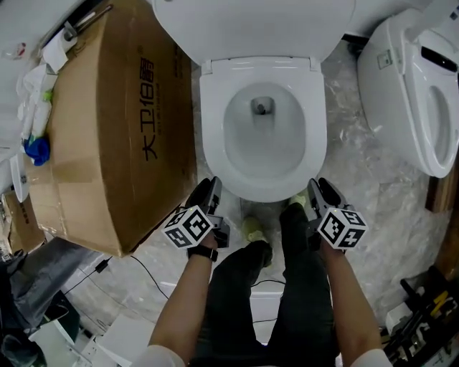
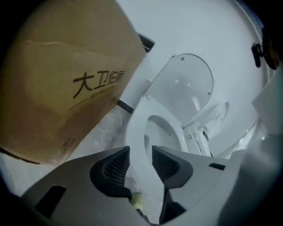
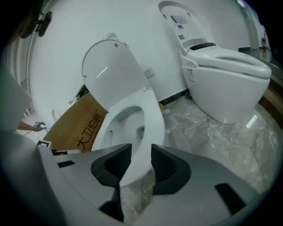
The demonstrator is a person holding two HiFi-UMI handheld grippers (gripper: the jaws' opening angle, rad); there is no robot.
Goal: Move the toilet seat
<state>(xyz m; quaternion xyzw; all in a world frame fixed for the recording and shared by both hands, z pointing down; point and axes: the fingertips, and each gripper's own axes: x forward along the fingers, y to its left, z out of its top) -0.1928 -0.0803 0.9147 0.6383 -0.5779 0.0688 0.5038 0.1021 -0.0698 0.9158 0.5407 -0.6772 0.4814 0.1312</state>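
The white toilet seat [image 1: 214, 136] lies down flat on the bowl, and its lid [image 1: 251, 21] stands up behind it. My left gripper [image 1: 213, 188] is at the seat's front left edge and my right gripper [image 1: 316, 189] at its front right edge. Both point toward the bowl. In the left gripper view the left gripper [image 2: 140, 161] stands open, with the seat's front rim [image 2: 137, 132] showing in the gap between the pads and floor visible beside it. The right gripper [image 3: 141, 161] is also open, with the seat rim [image 3: 152, 123] in line between its pads.
A large cardboard box [image 1: 107, 129] stands close against the toilet's left side. A second white toilet [image 1: 416, 93] stands to the right. The person's legs and shoes [image 1: 252, 231] are right in front of the bowl. Cables and clutter lie at the lower corners.
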